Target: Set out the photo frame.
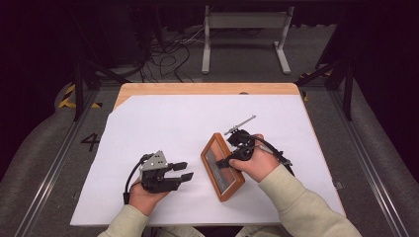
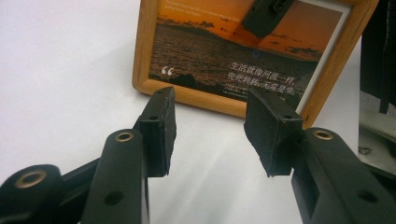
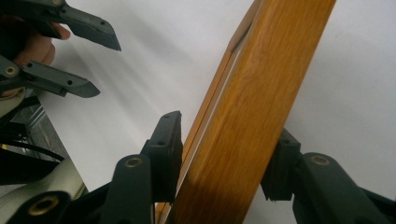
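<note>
A wooden picture frame with a sunset photo and white lettering lies slantwise on the white sheet, right of centre. My right gripper is shut on its long right edge, one jaw over the picture and one behind the wood. In the right gripper view the jaws straddle that edge. My left gripper stands open just left of the frame, its pads a short way from the frame's lower rail with nothing between them. The left gripper also appears far off in the right gripper view.
A white sheet covers most of the wooden table. Beyond the far edge, a white metal stand and loose cables sit on the floor. Dark rails run along both sides of the table.
</note>
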